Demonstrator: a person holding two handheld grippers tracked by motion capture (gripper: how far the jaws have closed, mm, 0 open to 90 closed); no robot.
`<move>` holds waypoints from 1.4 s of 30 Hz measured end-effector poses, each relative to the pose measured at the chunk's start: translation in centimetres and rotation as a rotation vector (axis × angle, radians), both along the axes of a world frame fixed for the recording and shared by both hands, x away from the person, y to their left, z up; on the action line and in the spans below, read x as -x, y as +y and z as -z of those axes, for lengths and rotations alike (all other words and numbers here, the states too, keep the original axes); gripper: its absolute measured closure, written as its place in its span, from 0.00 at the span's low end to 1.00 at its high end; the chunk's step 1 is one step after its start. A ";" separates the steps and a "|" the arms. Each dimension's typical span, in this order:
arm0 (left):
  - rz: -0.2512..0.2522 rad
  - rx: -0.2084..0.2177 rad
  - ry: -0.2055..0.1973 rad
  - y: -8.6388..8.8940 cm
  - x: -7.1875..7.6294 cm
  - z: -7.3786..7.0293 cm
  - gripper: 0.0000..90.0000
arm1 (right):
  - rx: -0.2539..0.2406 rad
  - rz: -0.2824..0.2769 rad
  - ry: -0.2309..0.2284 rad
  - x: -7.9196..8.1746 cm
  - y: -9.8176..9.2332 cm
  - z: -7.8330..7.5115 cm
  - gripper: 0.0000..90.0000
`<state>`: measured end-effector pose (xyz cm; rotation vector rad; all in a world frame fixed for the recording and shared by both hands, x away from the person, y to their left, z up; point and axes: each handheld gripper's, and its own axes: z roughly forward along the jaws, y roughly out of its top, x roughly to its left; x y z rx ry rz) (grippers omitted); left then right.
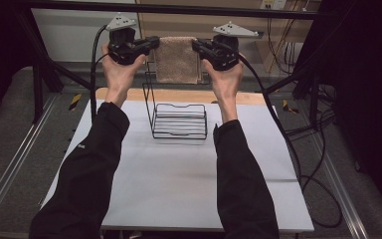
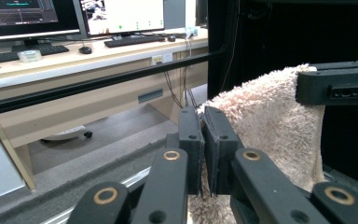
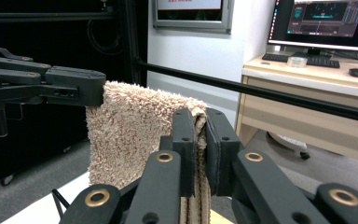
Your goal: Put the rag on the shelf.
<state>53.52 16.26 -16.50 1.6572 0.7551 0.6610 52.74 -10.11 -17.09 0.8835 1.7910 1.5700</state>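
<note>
A beige folded towel (image 1: 177,59) hangs in the air between my two grippers, above the far end of the table. My left gripper (image 1: 155,43) is shut on its top left corner and my right gripper (image 1: 196,46) is shut on its top right corner. In the left gripper view the towel (image 2: 265,116) is pinched between the pads of my left gripper (image 2: 203,140), with the other gripper's jaws on its far corner. In the right gripper view my right gripper (image 3: 200,135) clamps the towel (image 3: 130,130) edge. A black wire rack (image 1: 179,119) stands on the table below the towel.
The white table top (image 1: 179,174) has a wooden strip (image 1: 179,95) along its far edge. A black frame bar (image 1: 179,9) runs across above the grippers. Cables (image 1: 288,144) trail down the right side. A desk with monitors and keyboards (image 2: 51,51) stands beyond.
</note>
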 end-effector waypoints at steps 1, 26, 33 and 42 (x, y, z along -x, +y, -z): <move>0.004 0.000 0.004 0.0 0.0 0.2 0.96 | -0.003 0.000 0.005 0.0 0.0 0.1 0.93; 0.079 -0.046 0.030 0.9 2.3 3.8 0.96 | 0.017 -0.051 0.057 1.5 -0.3 4.2 0.93; 0.099 -0.039 0.027 1.1 2.9 4.2 0.96 | 0.024 -0.063 0.047 2.3 -0.4 4.5 0.93; 0.123 -0.051 0.044 1.1 3.8 4.4 0.95 | 0.037 -0.088 0.061 3.5 -0.8 5.0 0.92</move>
